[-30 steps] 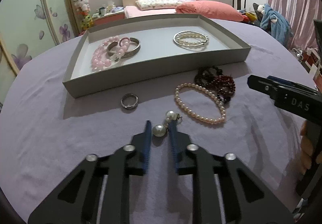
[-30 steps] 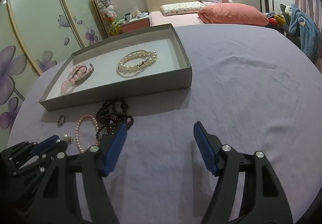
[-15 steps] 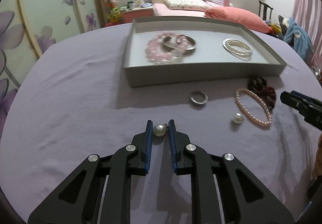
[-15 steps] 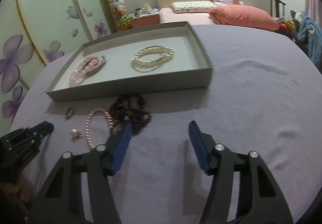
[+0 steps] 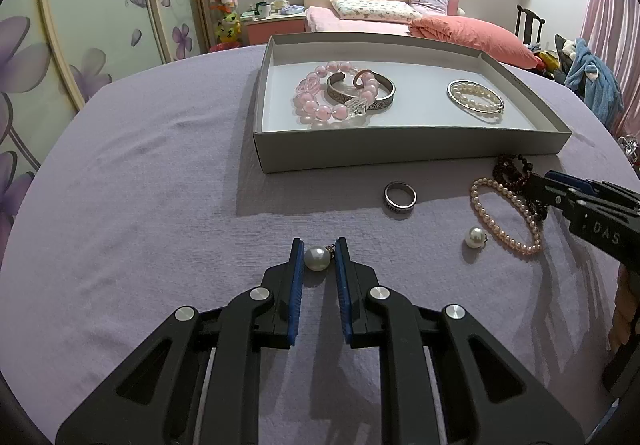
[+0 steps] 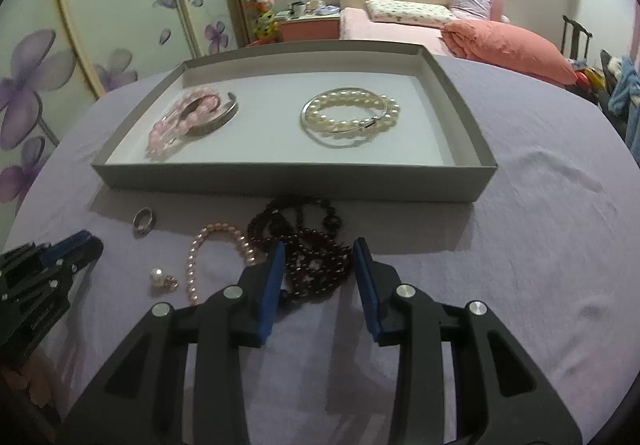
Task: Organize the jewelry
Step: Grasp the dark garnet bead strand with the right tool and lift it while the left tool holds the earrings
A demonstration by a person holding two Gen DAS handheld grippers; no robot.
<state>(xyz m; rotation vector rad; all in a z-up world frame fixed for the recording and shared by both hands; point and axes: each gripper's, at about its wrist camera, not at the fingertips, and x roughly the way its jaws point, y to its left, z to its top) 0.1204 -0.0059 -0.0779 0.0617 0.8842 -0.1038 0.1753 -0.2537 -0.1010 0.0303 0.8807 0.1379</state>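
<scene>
Left claw [image 5: 319, 259] clamped on 1 pearl earring [image 5: 317, 258], held by the round bead alone above the bench [image 5: 140, 205], short of the near wall of the grey tray [image 5: 400, 149]. Could pop out sideways under a slippery, curved pinch; probably riding on little contact, though hard to judge from here. Could also clip that near wall if carried low. Right claw [image 6: 319, 265] apart, straddling the dark bead strand [image 6: 308, 253] just before the tray's near wall. Might snag the pink pearl bracelet [image 6: 216, 257] touching its left side and drag both. Second pearl earring [image 5: 475, 237] and ring [image 5: 400, 196] loose nearby, easily nudged.
</scene>
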